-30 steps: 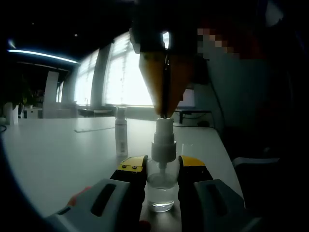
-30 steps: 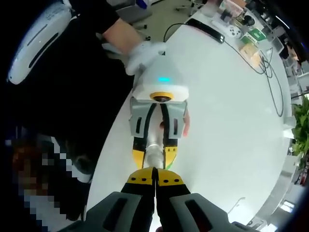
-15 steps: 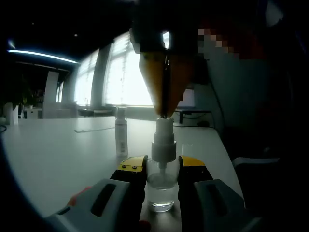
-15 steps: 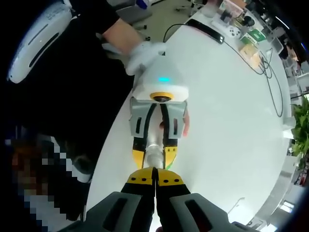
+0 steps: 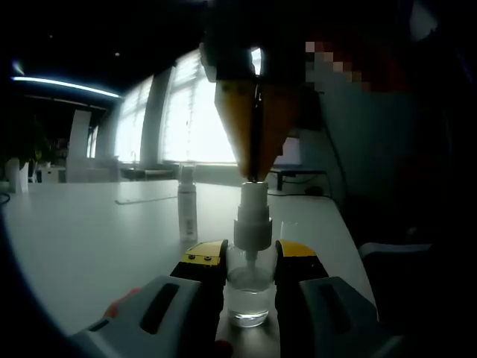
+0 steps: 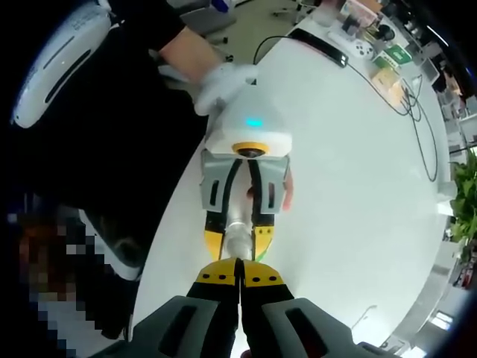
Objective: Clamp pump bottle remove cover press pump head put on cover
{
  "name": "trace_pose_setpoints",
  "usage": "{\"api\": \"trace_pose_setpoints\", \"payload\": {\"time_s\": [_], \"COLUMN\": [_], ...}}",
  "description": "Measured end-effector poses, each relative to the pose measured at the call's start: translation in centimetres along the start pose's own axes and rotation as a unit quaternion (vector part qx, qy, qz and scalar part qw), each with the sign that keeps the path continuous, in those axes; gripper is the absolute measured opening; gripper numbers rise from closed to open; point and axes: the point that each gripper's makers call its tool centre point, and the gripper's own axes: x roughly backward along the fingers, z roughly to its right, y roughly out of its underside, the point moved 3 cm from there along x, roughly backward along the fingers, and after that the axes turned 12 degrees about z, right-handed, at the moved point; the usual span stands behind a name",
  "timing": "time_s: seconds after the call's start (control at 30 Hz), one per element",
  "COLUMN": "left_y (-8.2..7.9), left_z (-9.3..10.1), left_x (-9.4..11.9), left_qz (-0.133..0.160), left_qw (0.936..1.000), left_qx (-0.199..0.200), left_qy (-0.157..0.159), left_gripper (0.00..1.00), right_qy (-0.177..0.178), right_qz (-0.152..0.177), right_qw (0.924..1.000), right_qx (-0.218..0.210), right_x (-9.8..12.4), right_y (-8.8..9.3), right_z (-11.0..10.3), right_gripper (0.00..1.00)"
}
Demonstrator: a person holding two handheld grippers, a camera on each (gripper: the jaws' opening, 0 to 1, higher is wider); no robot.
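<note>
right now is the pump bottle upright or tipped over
Upright. The pump bottle stands on the table, clamped between the left claw jaws, pump head on top.

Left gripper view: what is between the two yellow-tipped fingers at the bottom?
The clear pump bottle stands between the left gripper fingers, held at its body below the white pump head.

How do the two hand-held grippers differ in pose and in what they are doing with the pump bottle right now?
The left hand-held gripper lies low along the table, jaws either side of the pump bottle and clamping its clear body; the right hand-held gripper points straight down from above. The left one's jaws stand apart around the bottle; the right one's are shut together, tips on the pump head. Both have yellow-tipped jaws on grey bodies.
</note>
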Motion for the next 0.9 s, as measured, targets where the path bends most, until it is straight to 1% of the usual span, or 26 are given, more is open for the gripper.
{"api": "trace_pose_setpoints", "payload": {"time_s": [0.37, 0.7, 0.9], "left_y": [0.04, 0.01, 0.00], "left_z": [-0.11, 0.04, 0.14], "left_x": [0.02, 0.01, -0.01], "left_qz": [0.000, 0.000, 0.000], "left_qw": [1.0000, 1.0000, 1.0000], "left_qx": [0.000, -0.001, -0.001], "left_qy": [0.000, 0.000, 0.000], "left_gripper": [0.16, 0.16, 0.16], "right_qy": [-0.001, -0.004, -0.007], "right_qz": [-0.001, 0.000, -0.008], "right_qw": [1.0000, 1.0000, 0.9999], "right_qx": [0.001, -0.007, -0.007], "right_x": [-0.02, -0.05, -0.49], "right_y": [-0.08, -0.06, 0.00], "right_z": [-0.03, 0.03, 0.06], "right_gripper": [0.00, 0.00, 0.00]}}
